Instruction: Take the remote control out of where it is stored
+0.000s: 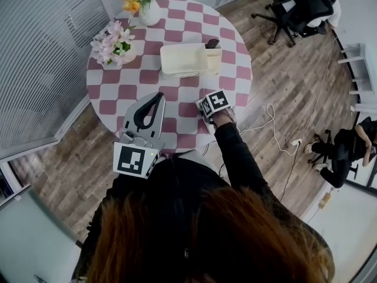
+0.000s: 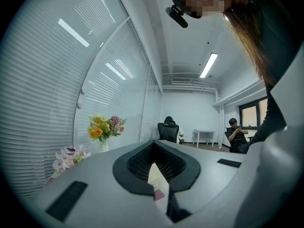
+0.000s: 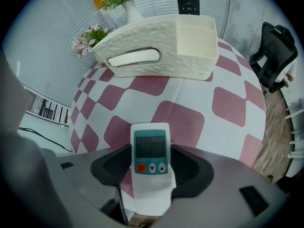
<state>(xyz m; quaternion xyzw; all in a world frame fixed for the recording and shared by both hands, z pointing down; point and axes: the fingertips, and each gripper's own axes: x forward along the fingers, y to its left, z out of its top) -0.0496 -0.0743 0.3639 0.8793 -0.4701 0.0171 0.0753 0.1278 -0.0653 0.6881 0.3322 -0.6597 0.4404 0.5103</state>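
A white storage box point(image 1: 182, 59) stands in the middle of the round table with the pink-checked cloth point(image 1: 115, 90). A black remote control point(image 1: 212, 43) stands upright in its right compartment and shows again as the black remote point(image 3: 188, 3) behind the box point(image 3: 161, 51). My right gripper point(image 3: 151, 151) is over the table's near edge, shut on a white remote control point(image 3: 151, 165) with a teal screen and an orange button. In the head view the right gripper point(image 1: 212, 104) shows mostly as its marker cube. My left gripper point(image 1: 159, 96) hangs above the near left of the table, its jaws shut on nothing.
A vase of yellow flowers point(image 1: 144, 2) and a pot of pink flowers point(image 1: 112, 43) stand at the table's far left. A blinds-covered glass wall point(image 1: 41, 58) runs along the left. A person in an office chair point(image 1: 303, 5), another seated person point(image 1: 347, 149) and a floor cable point(image 1: 277, 128) are at the right.
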